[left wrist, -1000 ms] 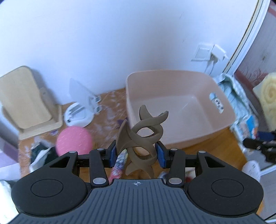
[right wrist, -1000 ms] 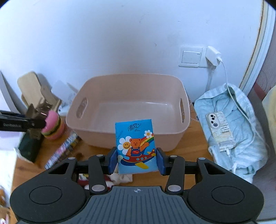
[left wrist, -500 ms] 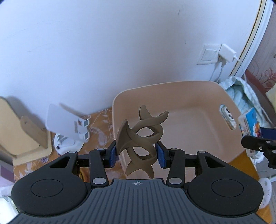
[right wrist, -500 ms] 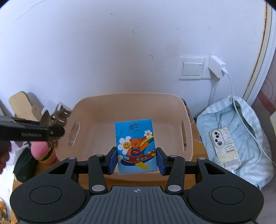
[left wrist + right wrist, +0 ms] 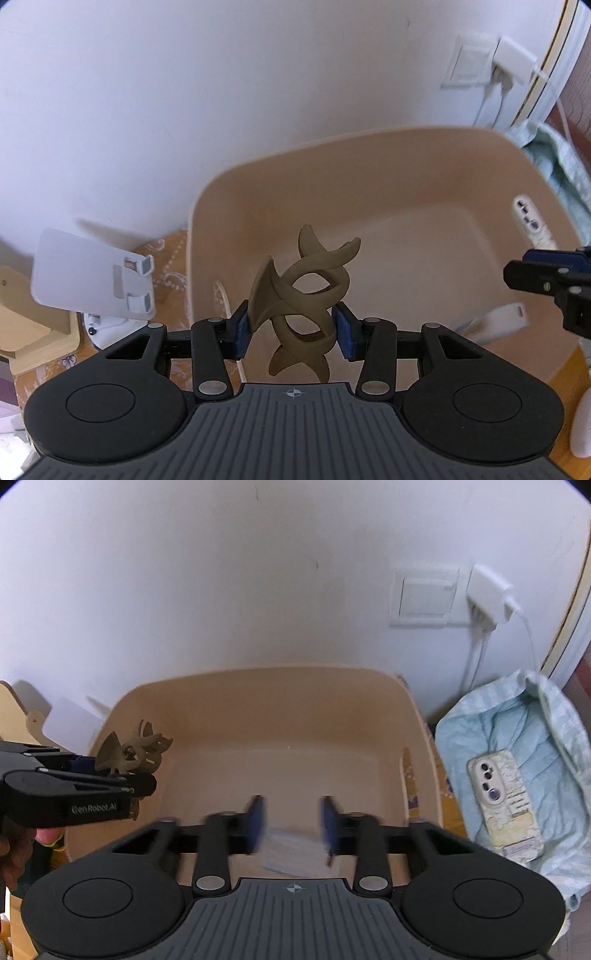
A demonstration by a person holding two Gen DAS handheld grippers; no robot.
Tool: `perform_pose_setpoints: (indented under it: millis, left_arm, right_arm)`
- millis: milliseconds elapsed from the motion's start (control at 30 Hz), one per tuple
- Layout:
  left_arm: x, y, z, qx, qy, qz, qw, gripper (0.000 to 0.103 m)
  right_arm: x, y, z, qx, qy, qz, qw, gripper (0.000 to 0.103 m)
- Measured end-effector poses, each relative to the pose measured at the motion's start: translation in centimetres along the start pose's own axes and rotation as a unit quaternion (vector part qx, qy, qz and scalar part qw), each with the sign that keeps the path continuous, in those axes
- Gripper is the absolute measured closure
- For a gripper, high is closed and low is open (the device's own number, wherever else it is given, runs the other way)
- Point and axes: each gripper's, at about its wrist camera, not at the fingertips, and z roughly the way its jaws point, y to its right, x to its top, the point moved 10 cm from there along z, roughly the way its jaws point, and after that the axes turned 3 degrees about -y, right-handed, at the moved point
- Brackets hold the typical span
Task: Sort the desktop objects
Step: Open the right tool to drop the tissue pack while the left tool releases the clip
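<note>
My left gripper [image 5: 293, 325] is shut on a brown twisted hair claw [image 5: 303, 291] and holds it over the left end of the beige plastic bin [image 5: 369, 155]. In the right wrist view the same claw [image 5: 133, 753] hangs at the bin's left wall [image 5: 110, 720]. My right gripper [image 5: 291, 819] is over the bin's near side. Its jaws are closing with nothing between the blue pads [image 5: 256, 821]. The tissue packet [image 5: 291, 853] lies blurred on the bin floor just below them. It also shows as a pale strip [image 5: 495, 321] under the right gripper [image 5: 524, 273].
A white phone stand [image 5: 92, 277] and a wooden stand [image 5: 22, 317] are left of the bin. Right of it a phone [image 5: 506, 801] lies on a light blue cloth [image 5: 535, 738], with a charger [image 5: 487, 590] and a switch [image 5: 424, 598] on the wall.
Both grippers moved forward and lower over the bin. The right gripper let go of the blue bear packet, which now lies in the bin, and its pads stand closer together.
</note>
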Motion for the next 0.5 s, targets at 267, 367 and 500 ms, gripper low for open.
perform_pose_setpoints:
  millis: [267,367,500]
  left_arm:
    - [0.4,2.0,2.1,0.004,-0.013,0.042,0.9990,0.057]
    - [0.2,2.7,2.4,0.006,-0.014,0.060,0.9981,0.056]
    - [0.0,2.9,2.7,-0.001,-0.025,0.058,0.9980,0.056]
  right_arm:
    - [-1.4,0.7,4.1,-0.010,-0.045,0.018,0.999,0.073]
    - [-1.6,1.1,4.1,-0.011,-0.046,0.025,0.999,0.073]
    - [-1.6,1.4,3.9,-0.013,-0.045,0.029,0.998,0.070]
